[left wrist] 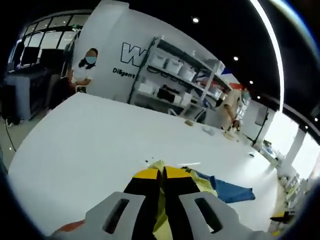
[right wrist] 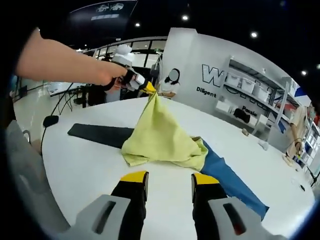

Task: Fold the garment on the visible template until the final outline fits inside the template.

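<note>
A white wall (right wrist: 200,55) with dark lettering stands behind the white table (left wrist: 85,145). Shelves (left wrist: 175,80) beside it hold white bins. A person (left wrist: 231,107) stands near the table's far edge.

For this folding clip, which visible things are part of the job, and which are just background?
Job:
- yellow garment, lifted by one corner
- left gripper, shut on that corner
- right gripper, open, holding nothing
- dark template on the white table
- blue cloth under the garment

Background:
- storage shelves
- small items at the table's far edge
</note>
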Demonstrator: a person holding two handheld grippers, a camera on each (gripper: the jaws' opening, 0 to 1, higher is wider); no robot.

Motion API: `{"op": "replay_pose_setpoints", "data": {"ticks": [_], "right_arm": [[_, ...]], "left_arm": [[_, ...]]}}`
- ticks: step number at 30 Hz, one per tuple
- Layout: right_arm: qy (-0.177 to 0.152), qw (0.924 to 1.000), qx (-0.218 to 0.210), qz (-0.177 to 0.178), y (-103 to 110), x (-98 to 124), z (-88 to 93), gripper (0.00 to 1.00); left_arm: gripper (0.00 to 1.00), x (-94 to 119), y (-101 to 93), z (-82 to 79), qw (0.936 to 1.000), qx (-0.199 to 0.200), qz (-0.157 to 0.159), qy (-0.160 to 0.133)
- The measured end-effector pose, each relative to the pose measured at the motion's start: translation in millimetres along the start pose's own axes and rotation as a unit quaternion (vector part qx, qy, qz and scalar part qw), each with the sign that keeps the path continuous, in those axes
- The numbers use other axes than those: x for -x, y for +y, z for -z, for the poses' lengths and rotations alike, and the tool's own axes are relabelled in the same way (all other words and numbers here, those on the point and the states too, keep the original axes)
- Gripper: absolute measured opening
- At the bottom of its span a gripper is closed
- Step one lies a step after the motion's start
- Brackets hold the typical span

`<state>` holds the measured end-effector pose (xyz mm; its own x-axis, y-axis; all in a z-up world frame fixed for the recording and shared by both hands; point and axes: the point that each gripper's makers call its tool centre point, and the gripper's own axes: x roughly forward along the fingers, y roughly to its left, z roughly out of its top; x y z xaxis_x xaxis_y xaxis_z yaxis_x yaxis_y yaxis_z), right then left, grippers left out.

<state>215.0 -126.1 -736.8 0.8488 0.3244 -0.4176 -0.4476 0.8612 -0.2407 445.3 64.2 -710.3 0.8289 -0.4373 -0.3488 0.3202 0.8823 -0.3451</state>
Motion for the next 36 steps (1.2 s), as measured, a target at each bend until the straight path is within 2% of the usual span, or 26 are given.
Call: {"op": "replay_pose_setpoints", "data": {"ticks": [7, 12, 14, 17, 21, 26, 32, 34, 36], "right_arm": [[-0.011, 0.9995, 0.024, -0.017, 5, -20, -20.5, 0.32], [-0.01, 0.9988, 0.038, -0.028, 9, -33, -25.1, 0.32], [-0.008, 0.9982, 0.047, -0.035, 13, -41, -26.4, 0.32], [-0.007, 0.9971, 0.059, -0.047, 19, -52, -29.3, 0.32], [-0.003, 0.9958, 0.07, -0.059, 25, -64, -30.5, 0.32], [0.017, 0.9921, 0.09, -0.085, 35, -83, -20.0, 0.3], [0.037, 0.9834, 0.126, -0.125, 55, -101, -5.3, 0.28], [0.05, 0.9753, 0.145, -0.159, 71, -108, 4.9, 0.26], [0.061, 0.9702, 0.162, -0.17, 77, -112, 13.1, 0.23]], "left_arm": [[0.0, 2, 21.4, 41.4, 0.9987, -0.033, -0.021, 0.033], [0.0, 4, 33.7, 67.1, 0.991, -0.109, -0.033, 0.071], [0.0, 3, 35.5, 78.0, 0.9879, -0.127, -0.032, 0.083], [0.0, 1, 46.2, 90.9, 0.9834, -0.149, -0.036, 0.097], [0.0, -2, 52.1, 94.9, 0.9818, -0.156, -0.034, 0.104], [0.0, -3, 58.1, 104.1, 0.9788, -0.165, -0.035, 0.116], [0.0, -5, 63.8, 112.9, 0.9767, -0.17, -0.037, 0.126], [0.0, -5, 65.3, 117.9, 0.9759, -0.171, -0.037, 0.13], [0.0, -5, 65.7, 121.0, 0.9752, -0.172, -0.038, 0.134]]}}
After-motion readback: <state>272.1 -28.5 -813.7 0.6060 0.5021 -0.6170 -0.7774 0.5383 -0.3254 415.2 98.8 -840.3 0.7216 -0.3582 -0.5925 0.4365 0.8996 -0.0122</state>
